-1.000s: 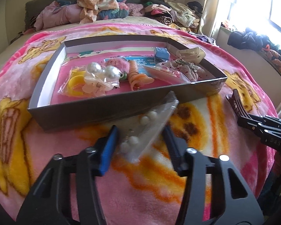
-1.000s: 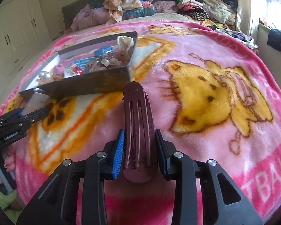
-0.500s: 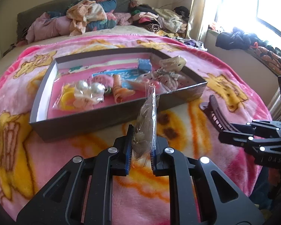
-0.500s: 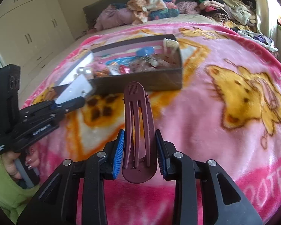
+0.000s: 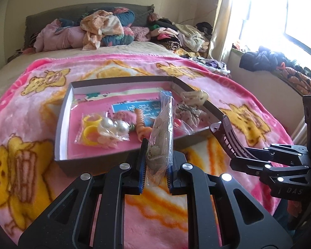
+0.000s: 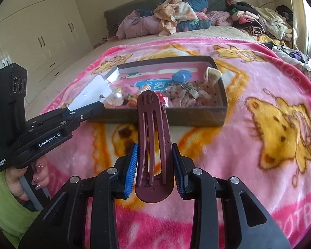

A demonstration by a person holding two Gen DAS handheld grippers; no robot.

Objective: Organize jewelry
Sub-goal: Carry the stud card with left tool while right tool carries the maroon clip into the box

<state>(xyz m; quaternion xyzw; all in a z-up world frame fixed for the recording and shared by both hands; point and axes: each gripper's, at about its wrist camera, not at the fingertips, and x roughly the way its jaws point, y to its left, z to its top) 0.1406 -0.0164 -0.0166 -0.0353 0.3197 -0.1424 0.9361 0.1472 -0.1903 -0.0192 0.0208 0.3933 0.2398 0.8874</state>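
A shallow grey box lies on the pink blanket and holds several jewelry pieces: pearl baubles, yellow rings, an orange spiral and small packets. My left gripper is shut on a clear plastic packet of pearl earrings, held upright above the box's near wall; it also shows in the right wrist view. My right gripper is shut on a maroon hair clip, held above the blanket in front of the box; the clip also shows in the left wrist view.
The pink cartoon blanket covers the bed. Piled clothes lie at the headboard. A window sill with dark clothes is on the right; white wardrobes stand on the left.
My left gripper closed on the earring packet and lifted it upright above the box's near wall. My right gripper rose and turned toward the box with the clip still held.
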